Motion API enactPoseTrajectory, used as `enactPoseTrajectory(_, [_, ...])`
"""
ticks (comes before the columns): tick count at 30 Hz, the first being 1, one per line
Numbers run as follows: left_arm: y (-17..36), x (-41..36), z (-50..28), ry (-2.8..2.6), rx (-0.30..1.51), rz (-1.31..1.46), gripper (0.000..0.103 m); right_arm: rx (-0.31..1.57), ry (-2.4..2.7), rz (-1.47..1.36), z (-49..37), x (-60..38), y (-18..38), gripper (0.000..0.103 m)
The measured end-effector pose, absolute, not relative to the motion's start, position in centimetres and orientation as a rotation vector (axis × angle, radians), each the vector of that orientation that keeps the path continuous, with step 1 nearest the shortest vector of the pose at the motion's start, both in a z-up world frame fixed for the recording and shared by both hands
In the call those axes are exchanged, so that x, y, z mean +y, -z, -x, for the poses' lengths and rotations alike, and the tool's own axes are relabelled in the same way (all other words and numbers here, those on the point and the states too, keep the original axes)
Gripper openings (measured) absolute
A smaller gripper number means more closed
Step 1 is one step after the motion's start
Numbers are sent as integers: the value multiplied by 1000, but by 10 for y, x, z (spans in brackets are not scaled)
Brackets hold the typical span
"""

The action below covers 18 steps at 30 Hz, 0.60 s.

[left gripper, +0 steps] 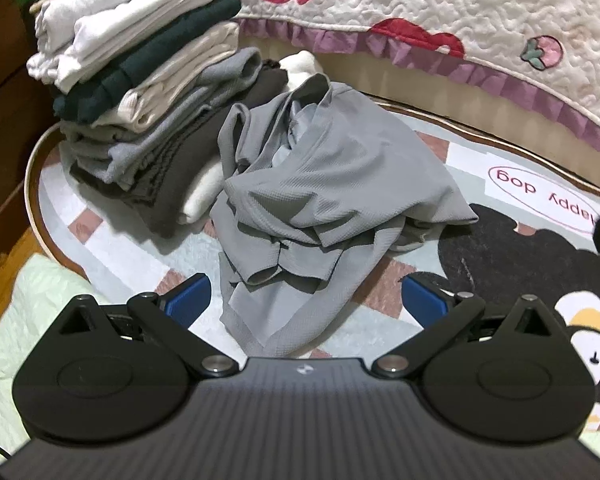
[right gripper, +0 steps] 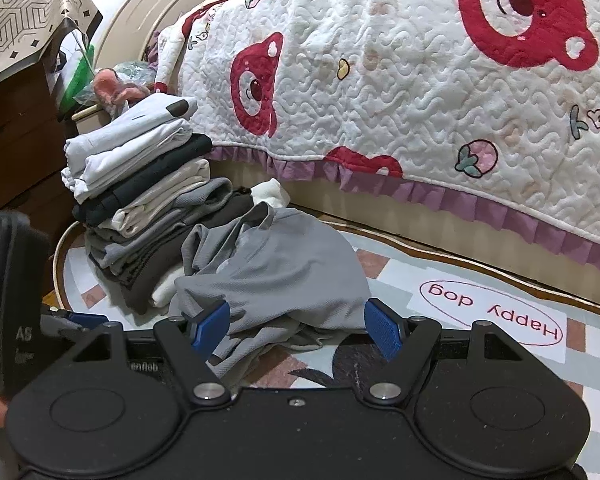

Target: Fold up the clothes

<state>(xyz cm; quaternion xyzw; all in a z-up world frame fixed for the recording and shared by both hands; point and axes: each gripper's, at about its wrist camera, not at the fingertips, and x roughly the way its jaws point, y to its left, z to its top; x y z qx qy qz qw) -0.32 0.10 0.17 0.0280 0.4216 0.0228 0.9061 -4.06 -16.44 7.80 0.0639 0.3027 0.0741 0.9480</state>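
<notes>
A crumpled grey garment (left gripper: 320, 200) lies in a heap on the patterned rug (left gripper: 480, 184); it also shows in the right wrist view (right gripper: 276, 276). My left gripper (left gripper: 306, 300) is open, its blue fingers on either side of the garment's near hem, just above it. My right gripper (right gripper: 296, 328) is open and empty, hovering over the garment's near edge. A tall stack of folded clothes (left gripper: 140, 80) stands to the left of the heap, also in the right wrist view (right gripper: 140, 184). The left gripper's body (right gripper: 12, 312) shows at the left of the right wrist view.
A bed with a white quilt printed with red bears (right gripper: 420, 80) and a purple ruffle runs behind the rug. A brown wooden cabinet (right gripper: 16, 148) stands behind the stack. A pale green mat (left gripper: 28, 320) lies at the near left of the rug.
</notes>
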Motion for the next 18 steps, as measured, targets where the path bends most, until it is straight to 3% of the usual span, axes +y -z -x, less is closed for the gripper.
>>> enactPoseTrajectory(6, [6, 14, -10, -55, 954, -21, 103, 630, -135, -118, 38, -162, -75, 78])
enactPoseTrajectory(18, [14, 27, -16, -72, 951, 14, 101, 642, -117, -107, 36, -159, -69, 78])
